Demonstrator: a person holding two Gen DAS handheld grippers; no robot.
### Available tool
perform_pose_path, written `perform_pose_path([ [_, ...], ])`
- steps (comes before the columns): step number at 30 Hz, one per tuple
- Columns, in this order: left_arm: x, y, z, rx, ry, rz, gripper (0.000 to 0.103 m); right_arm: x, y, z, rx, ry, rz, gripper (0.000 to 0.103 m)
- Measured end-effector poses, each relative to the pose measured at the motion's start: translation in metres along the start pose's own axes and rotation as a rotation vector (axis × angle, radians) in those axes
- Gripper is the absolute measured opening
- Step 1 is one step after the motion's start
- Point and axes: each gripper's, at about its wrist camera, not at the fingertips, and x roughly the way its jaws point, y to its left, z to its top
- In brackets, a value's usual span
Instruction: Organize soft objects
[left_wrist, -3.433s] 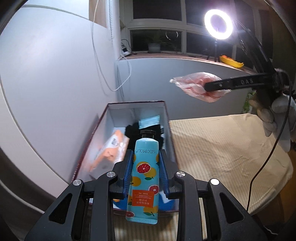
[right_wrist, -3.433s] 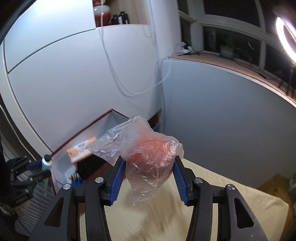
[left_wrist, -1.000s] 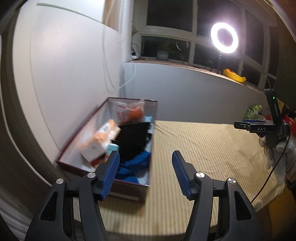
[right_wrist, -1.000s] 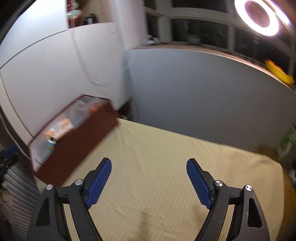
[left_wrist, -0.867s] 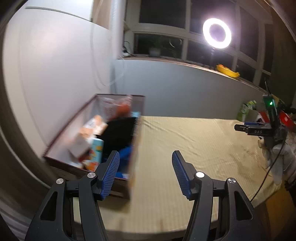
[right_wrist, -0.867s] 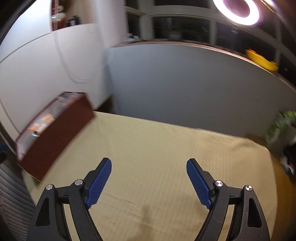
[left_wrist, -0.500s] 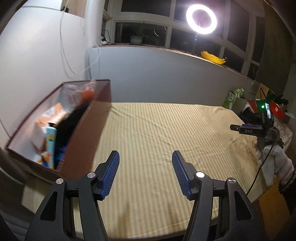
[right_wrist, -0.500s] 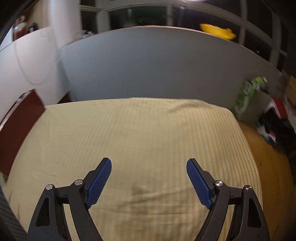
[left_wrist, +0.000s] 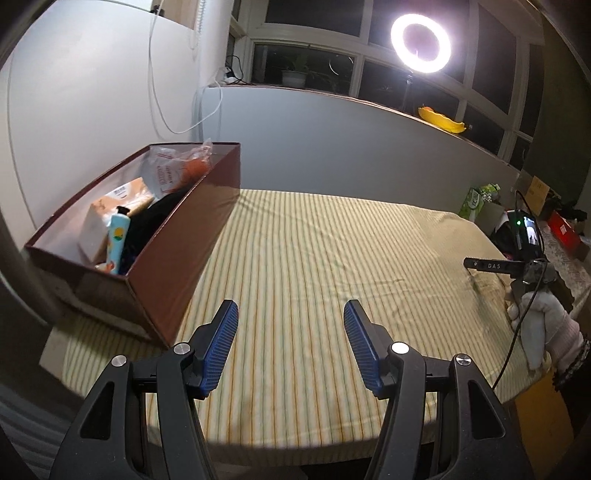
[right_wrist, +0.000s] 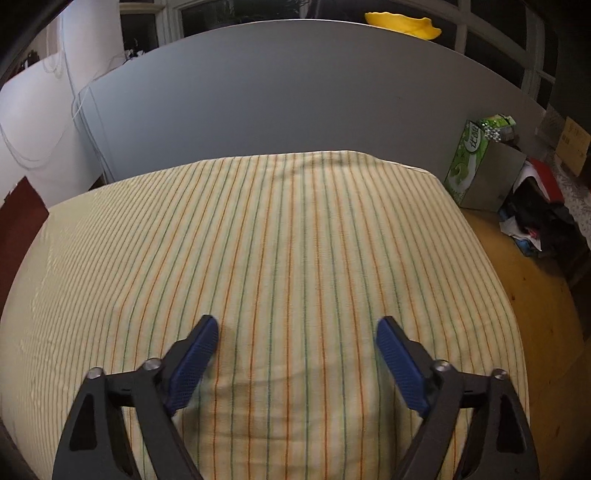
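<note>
Both tools have swung away from the box (left_wrist: 147, 236) since dropping the tube (left_wrist: 117, 240) and bagged item (left_wrist: 184, 166) in it. Left wrist view: left gripper (left_wrist: 290, 347) jaws open, empty, right of the box. Right wrist view: right gripper (right_wrist: 297, 360) jaws just widened, nothing between, over bare striped surface (right_wrist: 295, 221). Looks done; I'd scan for leftovers.

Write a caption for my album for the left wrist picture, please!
Open left claw over the striped tablecloth, beside the brown box packed with soft things.
</note>
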Motion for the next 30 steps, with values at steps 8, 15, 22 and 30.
perform_pose_path([
  [8, -0.001, -0.005, 0.002, 0.012, -0.009, 0.001, 0.059, -0.008, 0.001, -0.002, -0.002, -0.033, 0.003, 0.092],
  [15, -0.007, -0.008, 0.007, -0.008, -0.051, 0.049, 0.059, -0.038, 0.003, -0.008, 0.015, -0.099, 0.069, 0.092],
  [22, -0.014, -0.007, 0.010, -0.047, -0.088, 0.123, 0.070, -0.076, 0.031, -0.014, -0.063, -0.180, 0.106, 0.092],
  [30, -0.036, 0.003, 0.011, -0.098, -0.143, 0.160, 0.079, -0.114, 0.076, -0.019, -0.177, -0.250, 0.178, 0.093],
])
